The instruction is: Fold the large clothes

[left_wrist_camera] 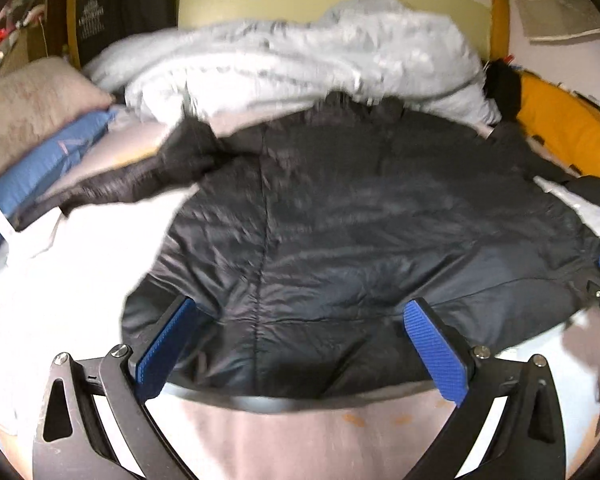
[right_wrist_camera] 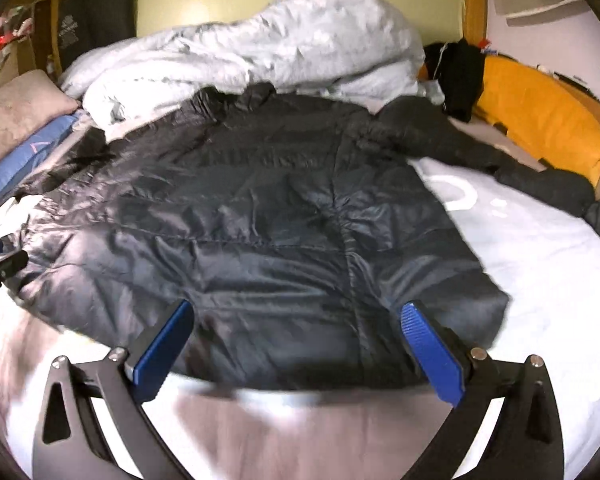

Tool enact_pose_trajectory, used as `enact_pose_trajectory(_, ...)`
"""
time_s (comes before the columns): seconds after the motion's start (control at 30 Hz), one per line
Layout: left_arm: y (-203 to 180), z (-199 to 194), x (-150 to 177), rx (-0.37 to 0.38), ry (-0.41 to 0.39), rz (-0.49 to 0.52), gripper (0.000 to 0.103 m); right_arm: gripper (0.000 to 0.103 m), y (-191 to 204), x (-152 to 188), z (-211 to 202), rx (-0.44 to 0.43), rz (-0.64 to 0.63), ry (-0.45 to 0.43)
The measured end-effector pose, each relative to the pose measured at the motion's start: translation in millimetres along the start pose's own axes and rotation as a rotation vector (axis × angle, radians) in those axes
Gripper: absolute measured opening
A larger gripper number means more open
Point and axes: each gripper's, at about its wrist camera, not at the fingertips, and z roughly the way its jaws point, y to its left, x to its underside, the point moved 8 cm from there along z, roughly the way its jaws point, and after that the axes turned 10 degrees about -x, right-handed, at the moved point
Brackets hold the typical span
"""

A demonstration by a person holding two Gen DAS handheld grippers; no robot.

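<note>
Bedroom scene: a bed with a white sheet [right_wrist_camera: 540, 280] fills both views, a crumpled pale grey duvet [right_wrist_camera: 260, 40] heaped at its far end. Spread flat across the sheet lies a large black quilted jacket [right_wrist_camera: 260, 220], back up, sleeves out to each side, its shell slick, shiny and puffy with stitched seams. The left gripper [left_wrist_camera: 300, 320] and right gripper [right_wrist_camera: 296, 320] hover above the hem, blue ribbed fingers [right_wrist_camera: 428, 344] spread wide, grasping nothing. Likely risks: the slippery fabric could slide from a shallow pinch, trapped air could spring a fold open, and a sleeve could snag the duvet.
</note>
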Motion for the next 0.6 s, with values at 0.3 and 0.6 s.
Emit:
enact_pose_trajectory(0.3, -6.1, -47.8, -4.5, 0.033, -0.070, 0.092, 0.103, 0.103, 14.0, -7.1, -45.2, -0.013, -0.084, -0.090)
enact_pose_trajectory(0.6, -48.5, -22.4, 38.0, 0.010, 0.050, 0.362, 0.103, 0.103, 51.7, 17.6, -25.1, 0.069, -0.418, -0.003)
